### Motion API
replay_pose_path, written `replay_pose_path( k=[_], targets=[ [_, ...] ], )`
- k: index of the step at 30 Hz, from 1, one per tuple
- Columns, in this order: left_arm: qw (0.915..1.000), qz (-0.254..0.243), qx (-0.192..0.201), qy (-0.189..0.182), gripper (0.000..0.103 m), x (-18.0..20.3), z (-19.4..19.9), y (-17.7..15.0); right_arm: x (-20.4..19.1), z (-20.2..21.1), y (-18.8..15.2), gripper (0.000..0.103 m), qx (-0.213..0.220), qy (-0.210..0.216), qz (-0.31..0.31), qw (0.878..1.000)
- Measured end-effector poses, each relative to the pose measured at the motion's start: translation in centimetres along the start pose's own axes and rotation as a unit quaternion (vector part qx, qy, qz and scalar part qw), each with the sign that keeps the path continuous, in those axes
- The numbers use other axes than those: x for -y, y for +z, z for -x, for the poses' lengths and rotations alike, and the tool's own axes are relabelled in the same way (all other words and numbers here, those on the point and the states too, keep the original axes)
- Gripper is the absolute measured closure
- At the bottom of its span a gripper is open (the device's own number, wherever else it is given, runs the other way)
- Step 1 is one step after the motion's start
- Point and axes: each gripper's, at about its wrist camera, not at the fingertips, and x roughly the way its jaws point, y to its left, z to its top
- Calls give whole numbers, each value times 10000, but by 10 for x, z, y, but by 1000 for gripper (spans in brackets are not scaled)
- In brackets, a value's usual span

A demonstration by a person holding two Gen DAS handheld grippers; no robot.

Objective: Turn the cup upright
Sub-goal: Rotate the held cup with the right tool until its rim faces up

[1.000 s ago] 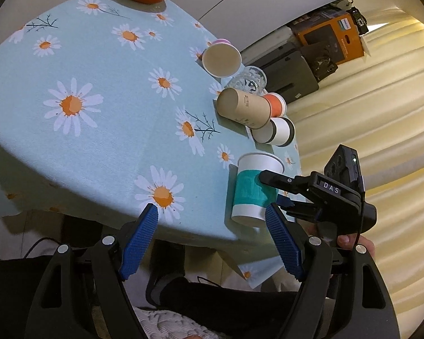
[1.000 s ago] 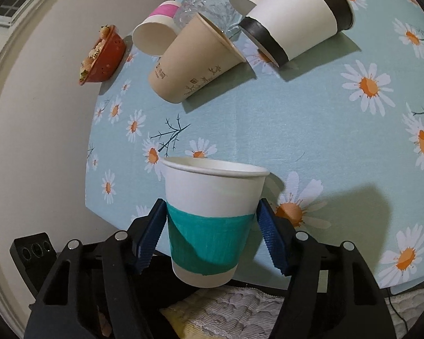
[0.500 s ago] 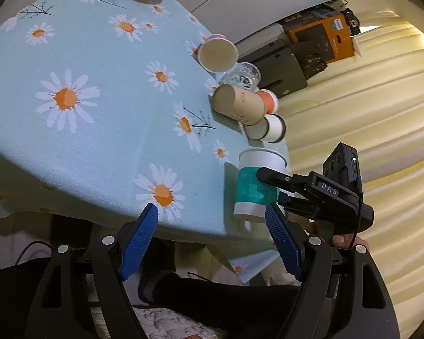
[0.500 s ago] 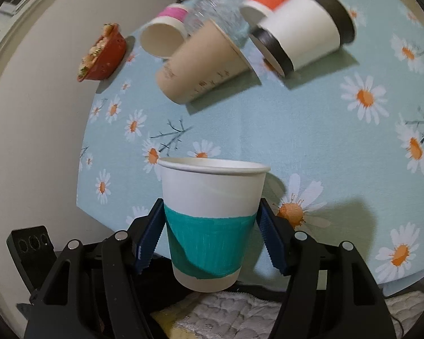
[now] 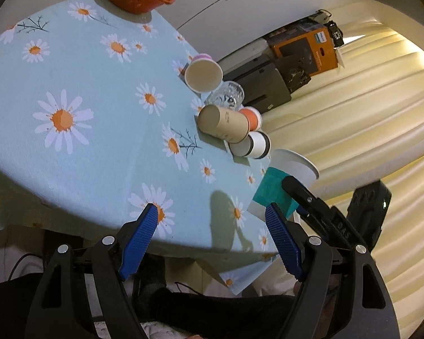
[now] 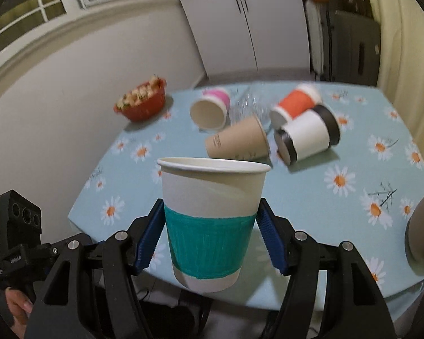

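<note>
cup (image 6: 212, 220): paper, light, thin wall, likely crushes if squeezed hard; rim up
grip spot: teal band, mid-wall, away from soft rim
right tongs (image 6: 210, 234): closed to cup width, pads on both sides of band
cup position: between right tongs, seemingly lifted off counter (image 6: 353, 152)
left tongs (image 5: 212, 237): wide open, empty, cup just right of them

Teal-banded white cup (image 6: 212, 220), daisy tablecloth (image 5: 93, 147) (pale blue)
</note>
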Motion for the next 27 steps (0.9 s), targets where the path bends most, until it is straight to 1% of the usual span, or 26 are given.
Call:
replay_pose_path(
  k=[3,5,6,8,9,12,15,17,22,27],
  targets=[
    [9998,-47,162,90,26,1,4,2,-3,5,-5,38,370,17,61,9993],
    [9997,-58,221,88,26,1,6,3,-6,7,-9,38,653,14,79,9978],
    [9996,-52,246,88,26,1,6,4,-8,9,-12,38,844,-18,124,9964],
    [9995,-32,295,106,26,-1,8,5,-11,10,-18,38,1080,-97,208,9939],
    [9994,16,340,105,26,-3,9,6,-14,10,-23,38,1284,-176,264,9912],
    [9989,65,454,117,26,-6,14,8,-20,5,-33,38,1632,-330,422,9851],
    [9981,32,582,192,26,-6,18,9,-25,0,-43,38,2096,-566,553,9746],
    [9978,12,625,219,26,-6,20,9,-26,-4,-50,38,2326,-697,598,9682],
    [9972,-70,700,239,26,-4,23,10,-26,-21,-62,38,2626,-953,618,9582],
    [9970,-93,717,270,26,-5,22,10,-28,-39,-75,38,2690,-1205,901,9513]
  ],
)
